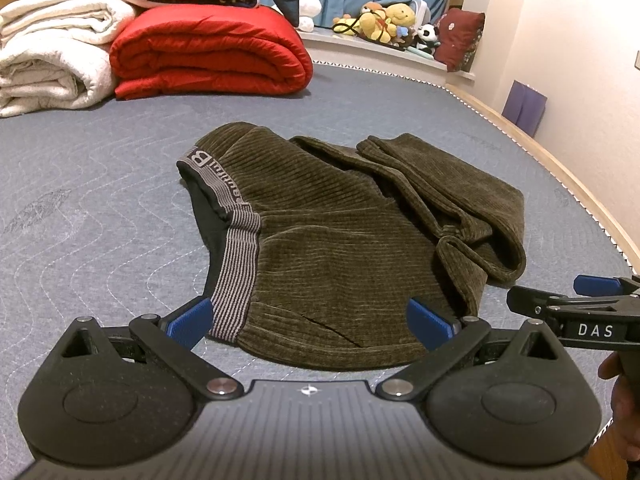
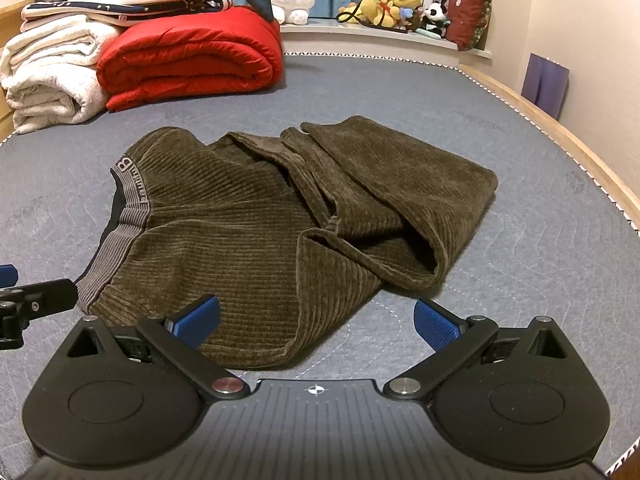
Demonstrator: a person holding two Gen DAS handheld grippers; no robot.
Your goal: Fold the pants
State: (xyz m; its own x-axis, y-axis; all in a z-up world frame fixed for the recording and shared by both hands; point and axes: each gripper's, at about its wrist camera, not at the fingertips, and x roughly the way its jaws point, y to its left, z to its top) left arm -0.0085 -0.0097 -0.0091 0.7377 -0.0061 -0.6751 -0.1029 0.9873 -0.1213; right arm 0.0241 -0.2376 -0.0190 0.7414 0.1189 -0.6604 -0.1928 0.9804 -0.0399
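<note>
Pants (image 1: 340, 240) (olive corduroy) lie crumpled on mattress (image 1: 100, 200); left gripper (image 1: 310, 318) and right gripper (image 2: 316, 320) gape, empty.

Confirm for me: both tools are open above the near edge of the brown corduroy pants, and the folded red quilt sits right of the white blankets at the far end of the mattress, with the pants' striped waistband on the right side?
Not quite. The waistband is on the left side of the pants, as both wrist views show. The rest holds: left tool and right tool are open, red quilt right of the white blankets.
</note>
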